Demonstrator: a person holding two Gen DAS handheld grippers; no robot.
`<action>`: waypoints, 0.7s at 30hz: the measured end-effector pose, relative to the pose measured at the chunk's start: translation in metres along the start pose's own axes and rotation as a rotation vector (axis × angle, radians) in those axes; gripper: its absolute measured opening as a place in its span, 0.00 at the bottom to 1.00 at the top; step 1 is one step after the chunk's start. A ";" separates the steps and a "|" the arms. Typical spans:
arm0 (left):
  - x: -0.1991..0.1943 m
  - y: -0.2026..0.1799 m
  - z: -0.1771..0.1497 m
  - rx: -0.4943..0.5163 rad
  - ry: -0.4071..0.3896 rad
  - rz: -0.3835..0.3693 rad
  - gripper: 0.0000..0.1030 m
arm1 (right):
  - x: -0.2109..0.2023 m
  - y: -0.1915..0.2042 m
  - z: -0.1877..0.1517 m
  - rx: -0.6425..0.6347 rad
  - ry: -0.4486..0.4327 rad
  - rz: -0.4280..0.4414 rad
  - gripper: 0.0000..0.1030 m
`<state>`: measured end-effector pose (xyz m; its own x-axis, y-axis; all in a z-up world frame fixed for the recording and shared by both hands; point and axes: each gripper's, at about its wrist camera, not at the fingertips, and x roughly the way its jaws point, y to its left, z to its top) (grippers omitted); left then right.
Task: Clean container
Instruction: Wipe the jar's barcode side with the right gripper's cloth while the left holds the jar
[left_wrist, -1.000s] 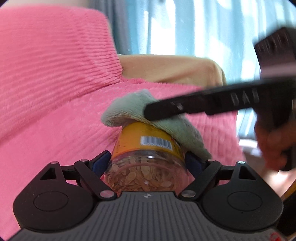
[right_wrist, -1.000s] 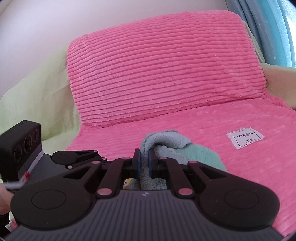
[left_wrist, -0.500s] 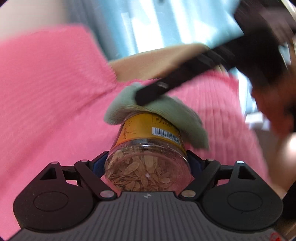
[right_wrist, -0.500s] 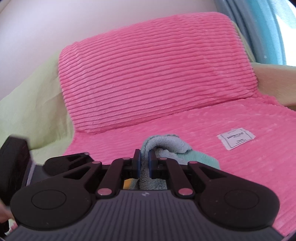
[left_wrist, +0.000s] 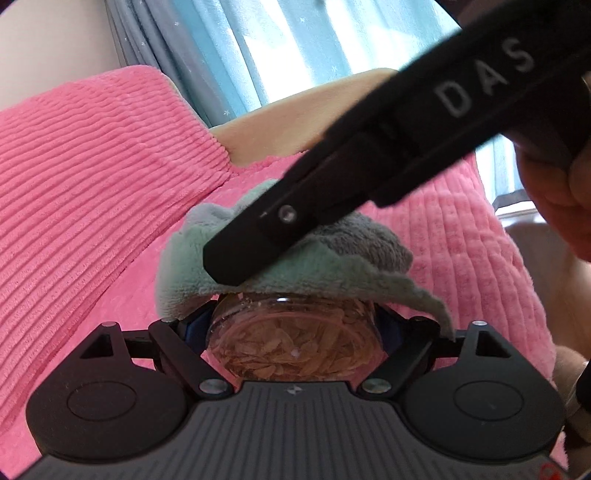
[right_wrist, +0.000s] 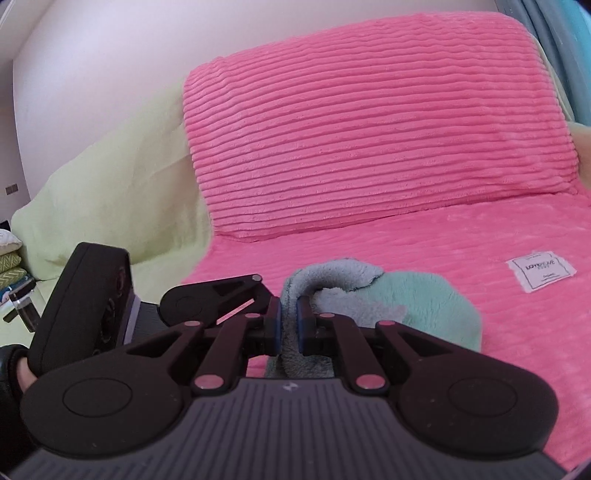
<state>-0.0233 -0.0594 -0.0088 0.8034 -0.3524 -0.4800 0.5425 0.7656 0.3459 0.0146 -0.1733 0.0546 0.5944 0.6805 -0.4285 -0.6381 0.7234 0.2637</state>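
The left hand-held gripper (left_wrist: 293, 328), low in the middle of its view, squeezes a clear jar (left_wrist: 293, 343) full of flakes. The right hand-held gripper (right_wrist: 289, 326) comes slanting down from the upper right, pinching a soft green-and-grey cloth (left_wrist: 314, 266) that lies on top of the jar. A hand (left_wrist: 557, 184) grips it at the right edge.

Clear seed-filled jar (left_wrist: 293, 347), green-grey cloth (left_wrist: 314, 266) draped over it.
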 end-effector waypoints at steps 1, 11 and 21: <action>0.000 0.000 0.000 0.000 0.001 0.000 0.83 | 0.000 -0.002 0.000 0.000 -0.007 -0.025 0.05; -0.001 0.015 0.003 -0.140 -0.006 -0.054 0.85 | -0.005 -0.011 0.002 0.029 -0.032 -0.114 0.05; 0.007 0.052 -0.006 -0.444 -0.001 -0.192 0.85 | -0.005 -0.012 0.003 0.031 -0.032 -0.123 0.05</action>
<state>0.0089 -0.0189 0.0013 0.6993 -0.5099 -0.5010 0.5236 0.8425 -0.1267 0.0213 -0.1847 0.0564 0.6828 0.5893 -0.4320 -0.5440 0.8047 0.2378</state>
